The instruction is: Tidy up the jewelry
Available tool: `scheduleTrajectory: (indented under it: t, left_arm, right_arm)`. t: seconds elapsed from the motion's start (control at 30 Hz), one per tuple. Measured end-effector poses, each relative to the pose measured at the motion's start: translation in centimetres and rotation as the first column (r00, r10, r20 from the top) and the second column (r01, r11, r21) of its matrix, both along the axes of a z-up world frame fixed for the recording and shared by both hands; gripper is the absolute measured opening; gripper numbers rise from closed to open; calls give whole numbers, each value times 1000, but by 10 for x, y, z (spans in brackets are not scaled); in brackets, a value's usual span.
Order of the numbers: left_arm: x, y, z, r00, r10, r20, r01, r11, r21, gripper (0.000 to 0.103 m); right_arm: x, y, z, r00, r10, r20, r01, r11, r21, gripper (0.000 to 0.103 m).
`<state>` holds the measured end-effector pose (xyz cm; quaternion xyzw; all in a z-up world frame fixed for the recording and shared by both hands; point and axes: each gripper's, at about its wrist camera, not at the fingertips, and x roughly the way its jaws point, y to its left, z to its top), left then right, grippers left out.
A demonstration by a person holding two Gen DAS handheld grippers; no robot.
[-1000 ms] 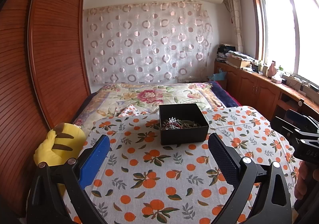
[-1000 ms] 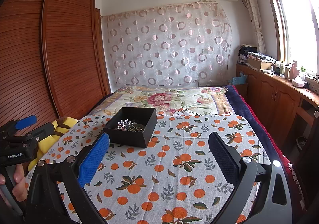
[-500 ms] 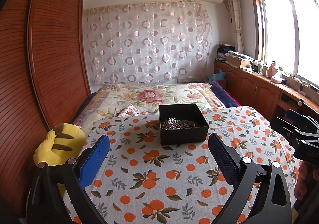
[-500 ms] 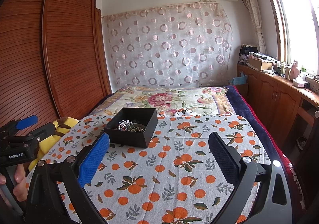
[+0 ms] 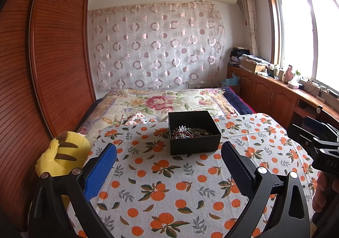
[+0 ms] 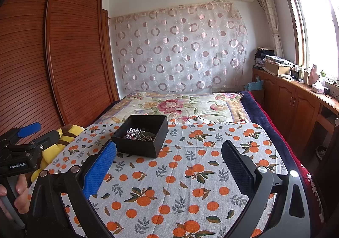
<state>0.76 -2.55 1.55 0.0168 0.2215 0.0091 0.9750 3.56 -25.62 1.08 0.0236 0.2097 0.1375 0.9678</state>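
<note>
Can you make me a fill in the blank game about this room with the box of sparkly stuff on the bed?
1. The jewelry lies tangled inside a ____ box.
2. The box stands on a cloth printed with ____ fruits.
3. The left gripper and the right gripper are both ____, holding nothing.
4. The plush toy at the edge of the bed is mostly ____.

Missing words: black; orange; open; yellow
</note>
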Motion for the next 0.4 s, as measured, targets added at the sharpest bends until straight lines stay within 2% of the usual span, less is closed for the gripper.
scheduleTrajectory:
  t: [0.4]
  left_arm:
    - [0,0,0,1000,-1,0,1,1000,0,95]
  right_arm:
    - [0,2,-1,1000,3,-2,-3,1000,2,100]
